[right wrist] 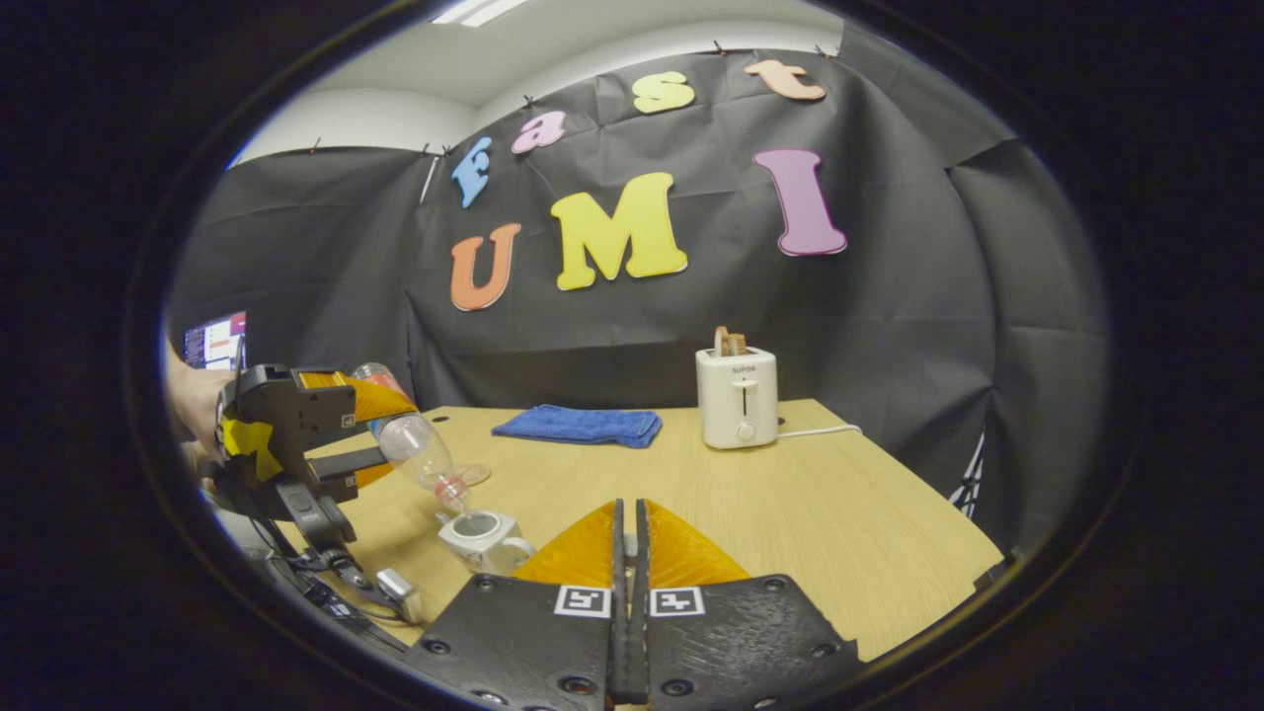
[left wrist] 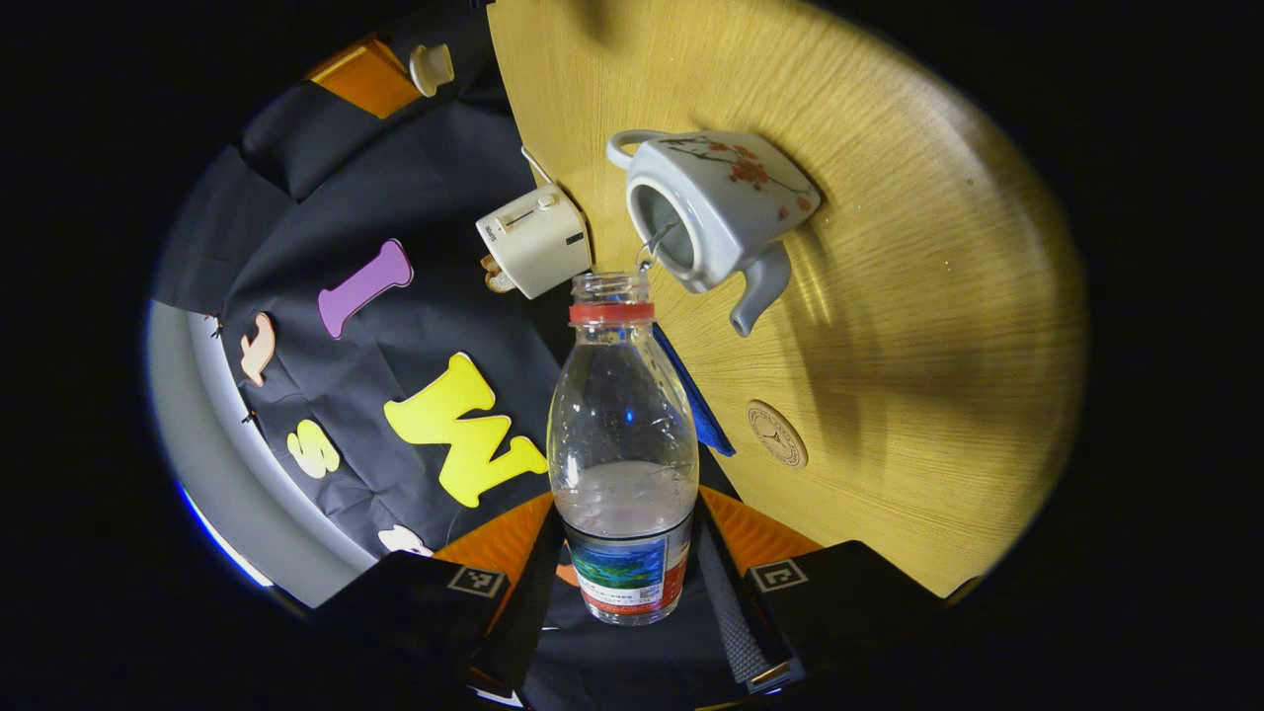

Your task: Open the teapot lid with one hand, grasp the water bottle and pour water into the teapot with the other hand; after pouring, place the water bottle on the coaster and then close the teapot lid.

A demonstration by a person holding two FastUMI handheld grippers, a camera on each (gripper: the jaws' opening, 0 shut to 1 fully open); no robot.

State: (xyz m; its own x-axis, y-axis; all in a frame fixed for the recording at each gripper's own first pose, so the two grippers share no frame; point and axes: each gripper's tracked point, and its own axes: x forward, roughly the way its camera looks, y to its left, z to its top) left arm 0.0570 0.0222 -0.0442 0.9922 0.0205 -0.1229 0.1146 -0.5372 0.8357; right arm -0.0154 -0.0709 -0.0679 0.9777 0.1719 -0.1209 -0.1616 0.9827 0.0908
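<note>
The left gripper (left wrist: pixel 624 578) clamps the water bottle (left wrist: pixel 622 464), tipped mouth-down over the open teapot (left wrist: pixel 716 212) near the surface's (right wrist: pixel 790 513) left edge. The right gripper (right wrist: pixel 629 553) is closed, level; its contents can't be seen.

The teapot lid is hidden, if held, between the right claw's (right wrist: pixel 628 553) closed fingers.

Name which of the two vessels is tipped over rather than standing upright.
The water bottle, held in the left gripper, is tipped, its mouth down over the open teapot, which stands upright on the table.
</note>
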